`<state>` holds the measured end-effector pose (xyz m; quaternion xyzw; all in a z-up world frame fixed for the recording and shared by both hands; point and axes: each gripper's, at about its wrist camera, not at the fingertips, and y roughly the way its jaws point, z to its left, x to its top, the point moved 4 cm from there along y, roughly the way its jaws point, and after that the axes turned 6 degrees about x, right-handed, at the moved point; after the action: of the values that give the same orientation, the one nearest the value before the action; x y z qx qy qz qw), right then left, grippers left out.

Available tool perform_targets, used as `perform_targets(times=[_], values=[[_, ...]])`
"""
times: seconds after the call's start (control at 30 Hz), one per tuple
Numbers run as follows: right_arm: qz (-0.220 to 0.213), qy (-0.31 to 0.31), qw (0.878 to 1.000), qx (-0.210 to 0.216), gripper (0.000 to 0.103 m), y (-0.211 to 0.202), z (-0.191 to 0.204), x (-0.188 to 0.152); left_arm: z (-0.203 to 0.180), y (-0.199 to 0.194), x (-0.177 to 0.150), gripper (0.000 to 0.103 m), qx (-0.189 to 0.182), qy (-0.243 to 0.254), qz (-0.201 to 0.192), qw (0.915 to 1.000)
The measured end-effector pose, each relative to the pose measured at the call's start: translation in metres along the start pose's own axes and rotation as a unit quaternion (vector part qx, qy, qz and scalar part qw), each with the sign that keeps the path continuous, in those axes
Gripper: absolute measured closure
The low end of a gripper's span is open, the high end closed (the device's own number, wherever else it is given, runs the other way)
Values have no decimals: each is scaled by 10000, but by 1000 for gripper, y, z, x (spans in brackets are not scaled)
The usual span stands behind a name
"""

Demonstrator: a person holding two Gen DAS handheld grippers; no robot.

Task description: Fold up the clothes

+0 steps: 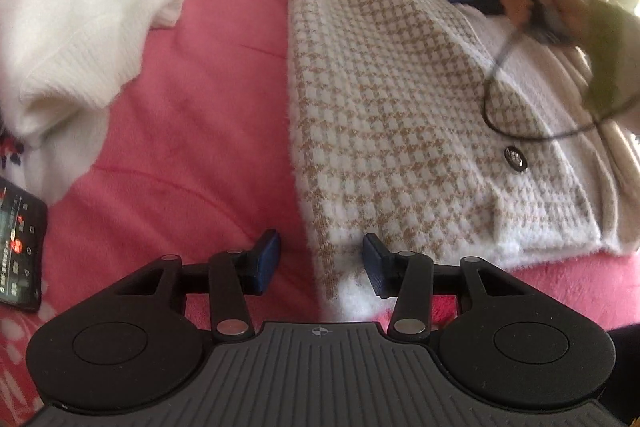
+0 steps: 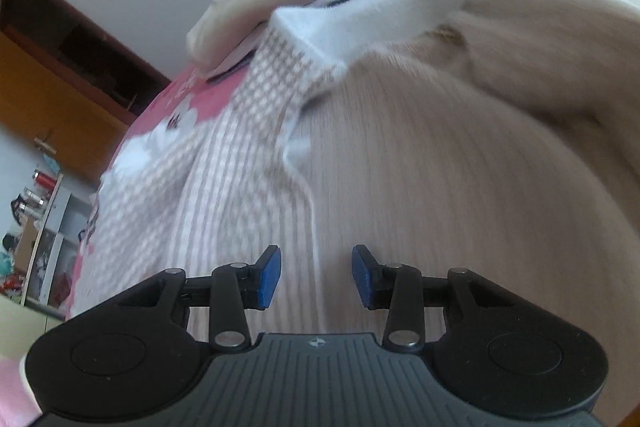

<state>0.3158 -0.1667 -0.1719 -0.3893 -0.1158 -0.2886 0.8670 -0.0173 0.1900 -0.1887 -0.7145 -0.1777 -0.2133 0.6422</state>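
On the pink bed [image 1: 192,115], checked cardigan [image 1: 380,99] lies w/ one side folded in (sleeve sprawled); left tongs [image 1: 320,263] & right tongs [image 2: 316,277] both open, empty.

Ahead of my left gripper [image 1: 320,263] I count one houndstooth cardigan [image 1: 384,75], one white sweater [image 1: 76,27] and one phone [image 1: 20,247]. One beige ribbed sweater [image 2: 460,187] under my right gripper [image 2: 316,277].

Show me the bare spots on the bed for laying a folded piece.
One open patch of pink blanket lies between the white sweater and the checked cardigan. The right side is crowded with the cardigan and a beige sweater.
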Motion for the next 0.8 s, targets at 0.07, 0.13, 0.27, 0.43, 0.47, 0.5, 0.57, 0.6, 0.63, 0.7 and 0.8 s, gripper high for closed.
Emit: perform_targets(times=[0.07,0.13,0.27,0.43,0.47,0.5,0.57,0.6,0.63,0.7,0.8], values=[[-15,24,9999,102,62,16,0,12,0,1,-1,58,-30,67,-1,10000],[-14,66,9997,222,62,29,1,20,3,3,0,58,-89,15,15,10000],[-21,-311,9994,160,90,42,10,16,5,4,0,58,-172,-34,42,9998],[-724,-1166,9904,-166,100,16,26,24,5,4,-1,58,-223,-37,52,9997],[-880,-1260,9878,-269,100,10,26,28,5,4,-1,58,-233,-38,53,9997],[-1016,-1326,9853,-369,100,4,25,32,5,4,-1,58,-243,-40,54,9997],[-1058,-1191,9861,-471,100,1,19,34,6,4,-1,58,-262,-43,56,9996],[-1062,-1104,9869,-515,100,-1,16,35,6,4,-1,58,-271,-45,57,9996],[-1066,-1016,9875,-559,100,-2,14,35,6,4,-1,58,-282,-41,57,9996],[-1074,-841,9885,-647,100,-5,8,36,7,3,-1,58,-301,-50,55,9995],[-1084,-578,9894,-778,98,-9,-1,38,7,2,-2,58,-307,-56,42,9995]])
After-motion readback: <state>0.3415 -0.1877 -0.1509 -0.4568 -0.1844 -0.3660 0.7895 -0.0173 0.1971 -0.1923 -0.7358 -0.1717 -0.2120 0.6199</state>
